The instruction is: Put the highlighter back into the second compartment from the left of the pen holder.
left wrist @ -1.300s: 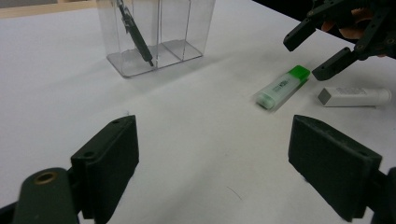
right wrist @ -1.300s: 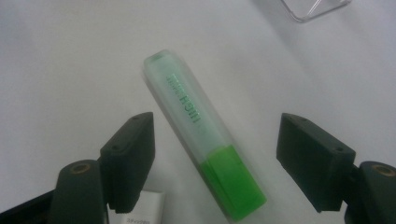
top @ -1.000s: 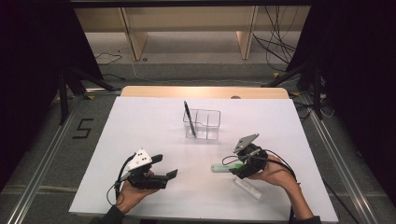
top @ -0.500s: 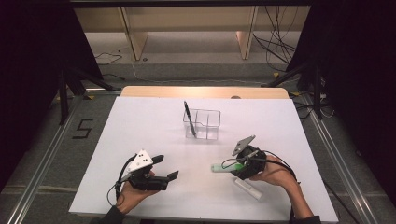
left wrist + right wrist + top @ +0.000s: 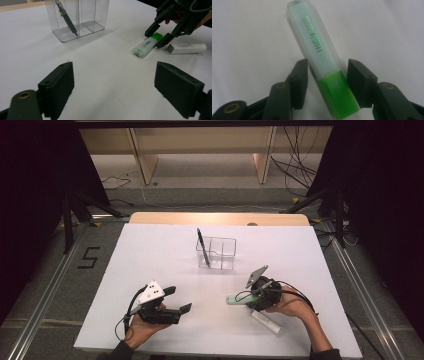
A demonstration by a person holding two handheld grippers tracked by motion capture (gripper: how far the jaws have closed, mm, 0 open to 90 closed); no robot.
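Green highlighter (image 5: 325, 72) lies flat on the table, between the right gripper (image 5: 250, 298)'s narrowed jaws, not yet clamped, near the clear organizer (image 5: 218, 252). Left gripper (image 5: 172, 302) rests low, jaws wide.

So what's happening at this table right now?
A person at a white table holds a gripper in each hand. The right gripper has its jaws on either side of a green highlighter lying on the table, set to close on it, though a small gap shows on the right side. A white capped marker lies just beside it. The left gripper sits open and idle. Farther back stands a clear plastic organiser box with a dark pen leaning inside.
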